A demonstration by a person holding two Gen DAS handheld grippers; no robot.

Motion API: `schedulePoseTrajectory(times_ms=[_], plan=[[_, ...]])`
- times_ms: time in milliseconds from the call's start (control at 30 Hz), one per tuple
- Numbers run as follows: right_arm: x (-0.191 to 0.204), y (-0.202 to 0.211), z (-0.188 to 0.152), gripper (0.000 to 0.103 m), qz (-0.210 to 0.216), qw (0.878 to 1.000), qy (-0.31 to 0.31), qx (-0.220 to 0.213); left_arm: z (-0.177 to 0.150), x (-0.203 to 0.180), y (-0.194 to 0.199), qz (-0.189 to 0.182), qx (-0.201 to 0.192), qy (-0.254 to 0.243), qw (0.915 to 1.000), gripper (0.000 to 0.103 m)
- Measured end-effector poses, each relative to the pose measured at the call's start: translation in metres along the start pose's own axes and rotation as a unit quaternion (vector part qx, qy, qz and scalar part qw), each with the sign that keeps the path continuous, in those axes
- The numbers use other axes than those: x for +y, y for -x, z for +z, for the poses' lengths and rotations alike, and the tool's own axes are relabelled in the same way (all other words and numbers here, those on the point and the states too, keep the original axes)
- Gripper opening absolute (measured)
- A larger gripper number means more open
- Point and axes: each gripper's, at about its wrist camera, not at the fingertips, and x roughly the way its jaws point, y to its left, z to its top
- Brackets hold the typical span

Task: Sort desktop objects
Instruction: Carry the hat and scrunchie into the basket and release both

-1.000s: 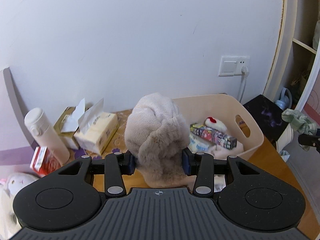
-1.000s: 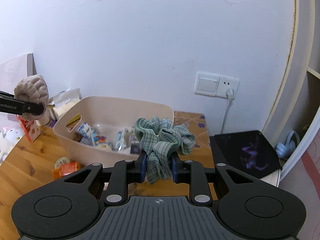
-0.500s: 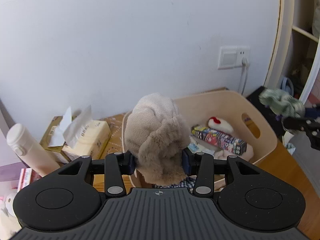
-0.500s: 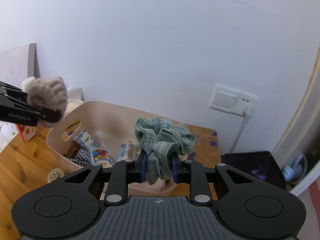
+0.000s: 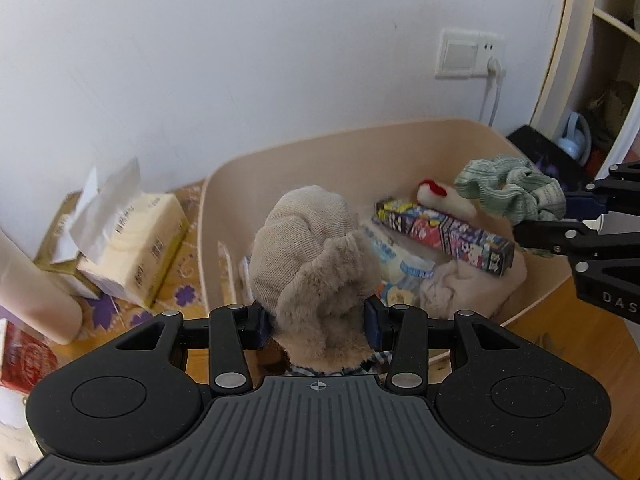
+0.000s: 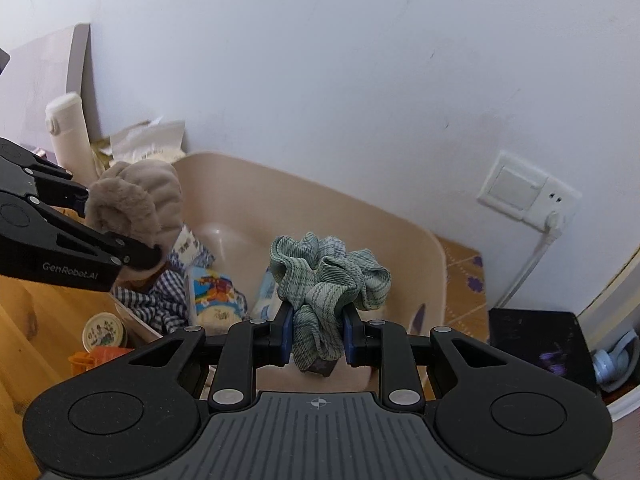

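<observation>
**Beige hat and green scrunchie both held over the cream bin**

Beige knit hat with a furry brim (image 5: 316,264) sits squeezed between the blue pads of the left gripper (image 5: 318,322), its fur filling the gap and its knit crown standing up past the fingertips. The green checked fabric scrunchie (image 6: 328,280) is pinched the same way in the right gripper (image 6: 316,336), jaws closed narrowly on one bunched fold while the rest of the ruffle fans out above them.

Both loads hang over the cream plastic storage bin (image 5: 352,152), the hat at its left end, the scrunchie (image 5: 512,192) at its right end.

Only the left wrist view shows the bin's right half: a long colourful printed box (image 5: 444,232) lying slantwise on a pale fluffy cloth (image 5: 468,288), with a white and red plush piece (image 5: 440,196) behind it. Only the right wrist view shows blue checked cloth (image 6: 156,296) draped at the bin's near left wall, and outside that wall, on the wooden desk (image 6: 24,344), a small round printed tin (image 6: 102,330) and an orange packet (image 6: 96,360).

Left of the bin, tissue packs (image 5: 132,240) and a cream bottle (image 6: 68,136) crowd the wall-side edge of the desk. Bare bin floor (image 6: 220,240) shows near the far wall, between the two grippers.
</observation>
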Motion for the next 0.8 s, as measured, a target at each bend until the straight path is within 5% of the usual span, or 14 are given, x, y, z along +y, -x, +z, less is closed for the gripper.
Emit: schedulePoseTrajectory(times_ms=[267,400,600,800], plan=[[0.003,-0.024,-0.003,0.025,0.017,0.999,0.002,0.035,-0.005,-0.005,-0.024,-0.003,0.042,0.003,0.9991,0.048],[0.002,-0.03,-0.007,0.045,0.024,0.999,-0.005,0.043,-0.006,-0.003,-0.026,-0.001,0.049,0.018,0.9986,0.058],[-0.001,-0.022,-0.013,0.059,0.026,0.999,-0.012,0.038,-0.002,0.001,-0.016,0.009,0.029,0.03,0.9991,0.073],[-0.008,-0.003,-0.016,0.076,0.023,0.999,-0.03,0.016,-0.002,0.004,0.0,0.021,0.015,0.032,0.9991,0.077]])
